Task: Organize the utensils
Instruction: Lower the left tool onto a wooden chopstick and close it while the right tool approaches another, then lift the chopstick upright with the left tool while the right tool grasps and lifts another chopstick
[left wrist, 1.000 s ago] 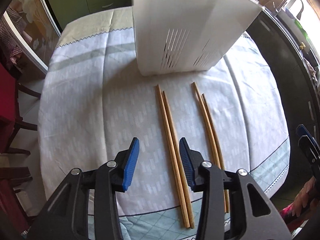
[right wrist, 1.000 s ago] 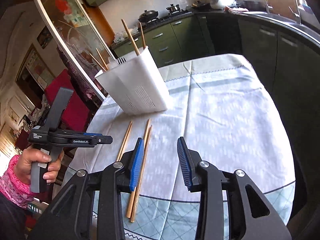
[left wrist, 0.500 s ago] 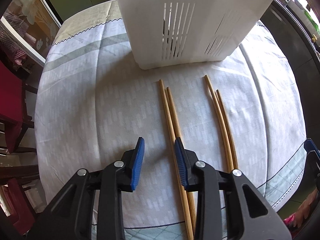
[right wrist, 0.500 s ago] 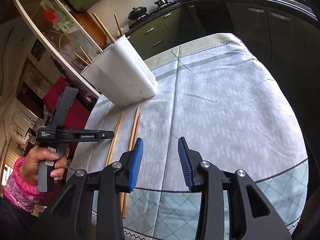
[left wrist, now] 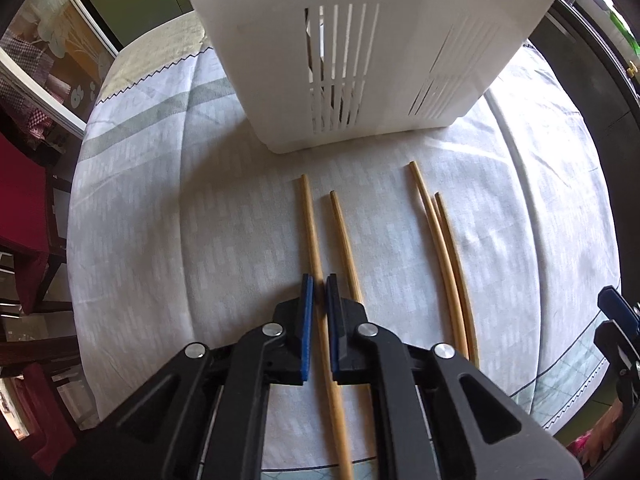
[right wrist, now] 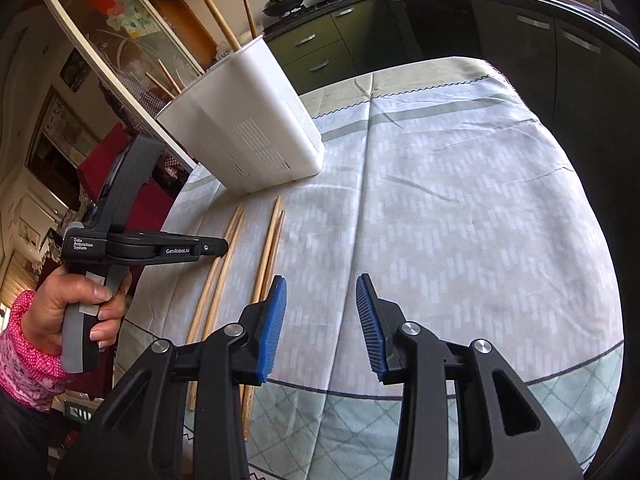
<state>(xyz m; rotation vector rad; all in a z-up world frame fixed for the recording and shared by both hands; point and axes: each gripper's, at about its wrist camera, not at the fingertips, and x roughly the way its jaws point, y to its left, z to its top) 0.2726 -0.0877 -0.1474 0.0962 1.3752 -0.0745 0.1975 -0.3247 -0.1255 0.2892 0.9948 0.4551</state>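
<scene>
Several wooden chopsticks lie on the tablecloth in front of a white slotted utensil holder [left wrist: 372, 52]. My left gripper [left wrist: 319, 282] has its blue pads closed around the leftmost chopstick [left wrist: 310, 220], low at the cloth. A second chopstick [left wrist: 344, 240] lies just right of it, and a pair [left wrist: 444, 240] lies farther right. My right gripper [right wrist: 320, 312] is open and empty, above the table's front edge, right of the chopsticks [right wrist: 268, 248]. The holder [right wrist: 248, 136] has several chopsticks standing in it. The left gripper also shows in the right wrist view [right wrist: 222, 245].
The round table has a pale patterned cloth [right wrist: 460, 220]. Green kitchen cabinets [right wrist: 360, 40] stand behind it. Red chairs [left wrist: 20, 208] stand to the left. A glass door panel [right wrist: 112, 52] is behind the holder.
My left gripper moved forward and down and closed its jaws around the leftmost chopstick, which shifted apart from its neighbour. My right gripper stayed open and drifted slightly.
</scene>
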